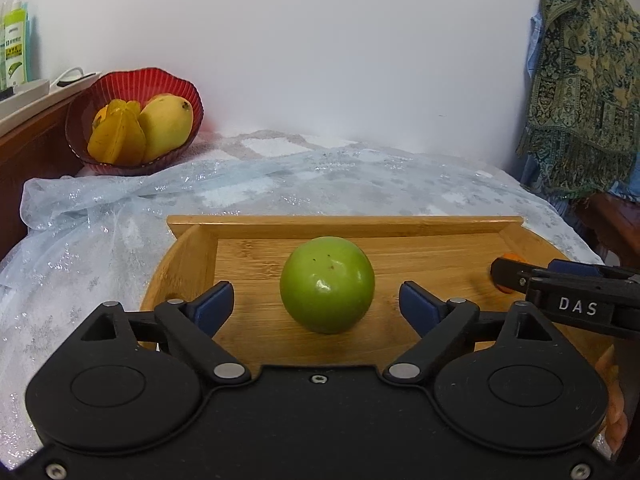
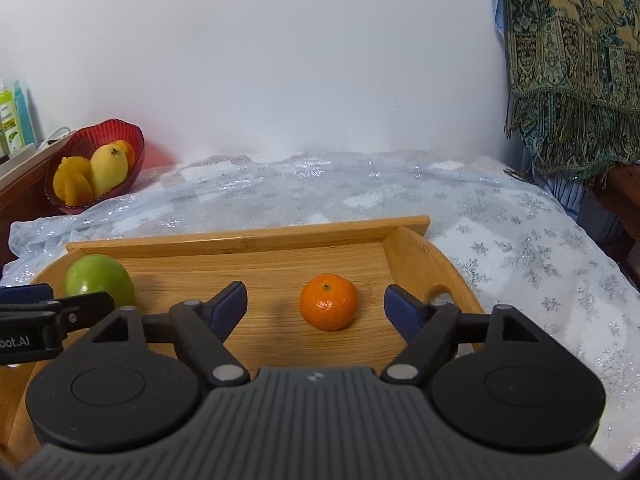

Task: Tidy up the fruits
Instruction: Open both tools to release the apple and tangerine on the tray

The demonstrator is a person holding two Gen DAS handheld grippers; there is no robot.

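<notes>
A green apple [image 1: 327, 284] sits on the wooden tray [image 1: 360, 225]. My left gripper [image 1: 316, 304] is open, one blue pad on each side of the apple, not touching it. A small orange mandarin [image 2: 329, 301] sits on the same tray [image 2: 248, 240]. My right gripper [image 2: 315, 306] is open around it, pads apart from the fruit. The apple shows at the left in the right wrist view [image 2: 99, 280]. The mandarin [image 1: 510, 258] is mostly hidden behind the right gripper's finger in the left wrist view.
A red bowl [image 1: 136, 80] with a mango [image 1: 166, 126] and a starfruit [image 1: 118, 136] stands at the back left, also in the right wrist view [image 2: 96, 140]. A glittery pale blue cloth [image 2: 400, 200] covers the table. A patterned shawl [image 2: 576, 60] hangs at the right.
</notes>
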